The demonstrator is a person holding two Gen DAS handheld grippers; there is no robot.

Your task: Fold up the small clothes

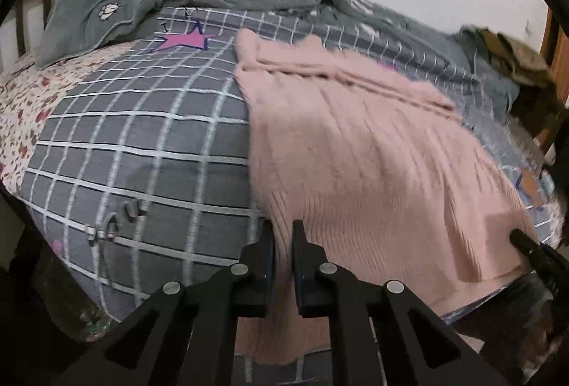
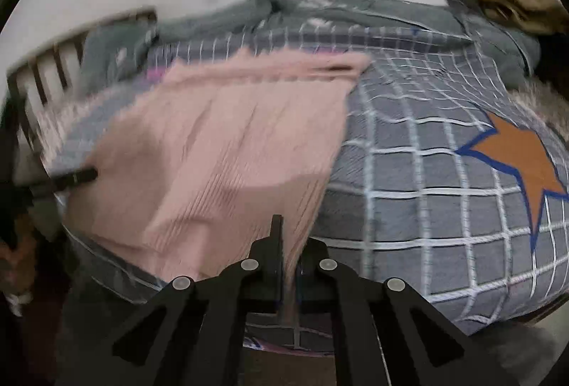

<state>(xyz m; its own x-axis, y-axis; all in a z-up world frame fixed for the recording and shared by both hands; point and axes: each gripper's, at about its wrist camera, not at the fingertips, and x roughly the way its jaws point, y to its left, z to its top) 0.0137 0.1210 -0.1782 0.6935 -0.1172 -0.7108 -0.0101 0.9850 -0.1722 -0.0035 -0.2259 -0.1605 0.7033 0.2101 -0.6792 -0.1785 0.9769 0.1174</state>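
left wrist: both grippers pinch pink knit garment [image 1: 355,144].

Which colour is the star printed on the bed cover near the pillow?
Purple star, clearest in the left wrist view.

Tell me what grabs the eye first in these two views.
The pink ribbed knit garment spread across the grey checked bedcover dominates, its near edge pinched at both corners by the left tool and right tool. Next come the stars printed on the cover: purple near the headboard, orange at the right.
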